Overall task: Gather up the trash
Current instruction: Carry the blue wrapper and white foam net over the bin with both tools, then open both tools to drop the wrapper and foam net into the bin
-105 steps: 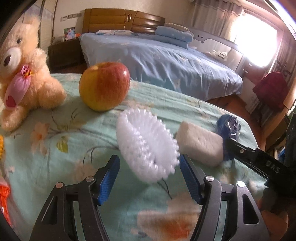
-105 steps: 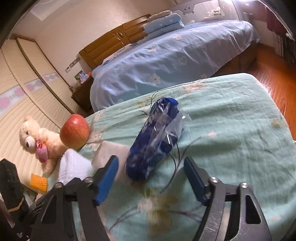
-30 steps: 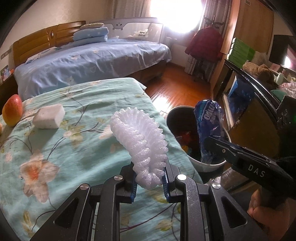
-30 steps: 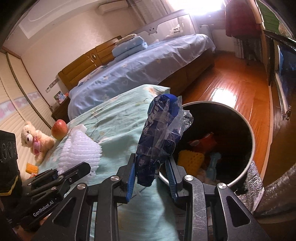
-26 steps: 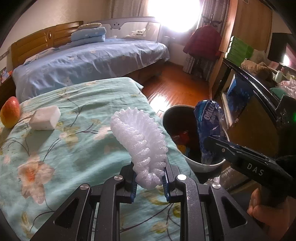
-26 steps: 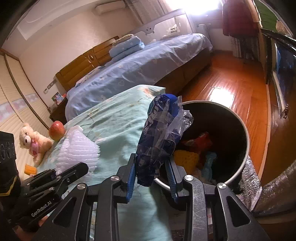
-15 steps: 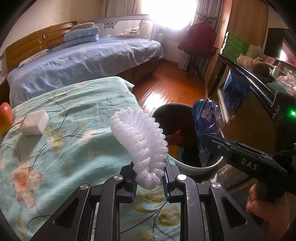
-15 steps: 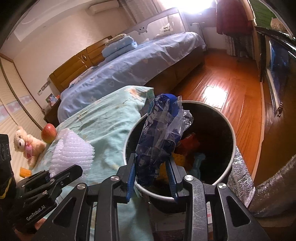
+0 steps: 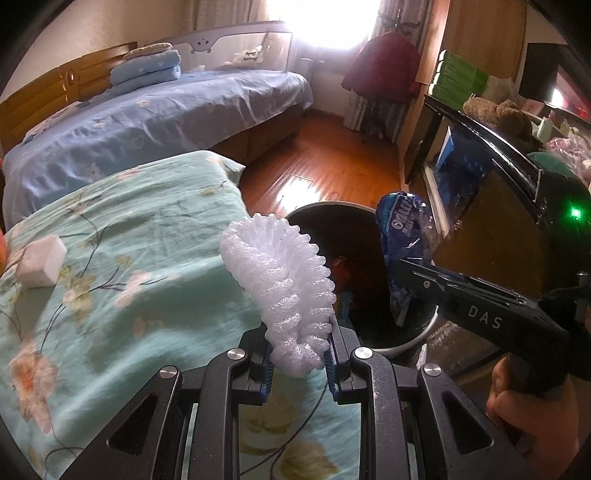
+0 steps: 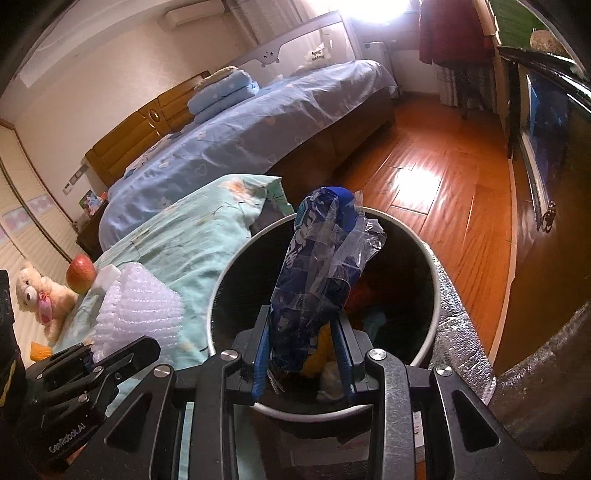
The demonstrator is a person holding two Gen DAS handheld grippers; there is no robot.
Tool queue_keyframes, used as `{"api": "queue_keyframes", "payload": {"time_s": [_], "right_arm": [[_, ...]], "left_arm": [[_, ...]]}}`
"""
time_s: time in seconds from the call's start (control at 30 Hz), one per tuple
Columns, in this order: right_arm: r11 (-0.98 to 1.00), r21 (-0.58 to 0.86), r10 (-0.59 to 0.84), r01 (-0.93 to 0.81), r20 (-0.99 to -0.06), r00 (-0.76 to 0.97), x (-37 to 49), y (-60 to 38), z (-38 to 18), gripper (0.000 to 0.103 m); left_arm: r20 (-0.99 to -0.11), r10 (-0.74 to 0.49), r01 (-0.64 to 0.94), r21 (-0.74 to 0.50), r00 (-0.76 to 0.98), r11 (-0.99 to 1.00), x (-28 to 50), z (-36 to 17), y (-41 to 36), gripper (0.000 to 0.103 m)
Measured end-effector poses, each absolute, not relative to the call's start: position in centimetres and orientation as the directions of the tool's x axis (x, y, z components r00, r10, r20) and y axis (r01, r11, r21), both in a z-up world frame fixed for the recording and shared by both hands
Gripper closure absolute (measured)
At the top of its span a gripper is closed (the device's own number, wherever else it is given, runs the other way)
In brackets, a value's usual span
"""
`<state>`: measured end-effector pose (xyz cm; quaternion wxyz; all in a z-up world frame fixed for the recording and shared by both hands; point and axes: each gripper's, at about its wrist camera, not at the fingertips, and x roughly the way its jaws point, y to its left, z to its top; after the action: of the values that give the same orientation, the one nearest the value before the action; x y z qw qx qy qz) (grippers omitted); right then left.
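On your left a white block (image 9: 40,266) lies on the floral cover (image 9: 122,258). Your left gripper (image 9: 298,363) clamps the white foam net (image 9: 280,280) over the cover's edge, just beside the trash bin (image 10: 436,291). Your right gripper (image 10: 301,363) grips the blue wrapper (image 10: 317,273) above the bin's mouth.

Both views are lit by daylight from a window (image 9: 325,22) at the far end of the room, which is blown out to pure white. A bright glare patch is thrown onto the wooden floor (image 10: 417,184). The inside of the trash bin (image 10: 430,258) is left dark. Strong fisheye bending and black vignetting are seen at the edges. Slight blur is shown on the floral bedspread (image 9: 110,258), while the near parts are rendered sharply.
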<state>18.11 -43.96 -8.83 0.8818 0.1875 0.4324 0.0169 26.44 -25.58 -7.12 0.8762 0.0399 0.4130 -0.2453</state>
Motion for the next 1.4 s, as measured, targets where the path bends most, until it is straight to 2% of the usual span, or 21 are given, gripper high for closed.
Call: {"api": "queue_keyframes", "payload": {"time_s": [1.17, 1.2, 1.33, 1.4], "right_arm": [[0.924, 0.351, 0.199, 0.151, -0.779, 0.594, 19.6, -46.3, -10.0, 0.067], [0.924, 0.351, 0.199, 0.152, -0.780, 0.594, 19.7, -46.3, -10.0, 0.066], [0.921, 0.356, 0.196, 0.161, -0.776, 0.599, 19.7, -46.5, -9.8, 0.060], [0.916, 0.366, 0.198, 0.167, -0.771, 0.605, 19.6, -46.7, -9.7, 0.050]], "left_arm": [[-0.758, -0.440, 0.489, -0.185, 0.481, 0.852, 30.1, -8.3, -29.4, 0.081], [-0.757, -0.439, 0.489, -0.182, 0.483, 0.853, 30.0, -8.3, -29.4, 0.077], [-0.745, -0.427, 0.484, -0.160, 0.512, 0.860, 29.4, -7.9, -29.0, 0.047], [-0.747, -0.417, 0.478, -0.153, 0.517, 0.865, 29.1, -7.9, -28.7, 0.041]]}}
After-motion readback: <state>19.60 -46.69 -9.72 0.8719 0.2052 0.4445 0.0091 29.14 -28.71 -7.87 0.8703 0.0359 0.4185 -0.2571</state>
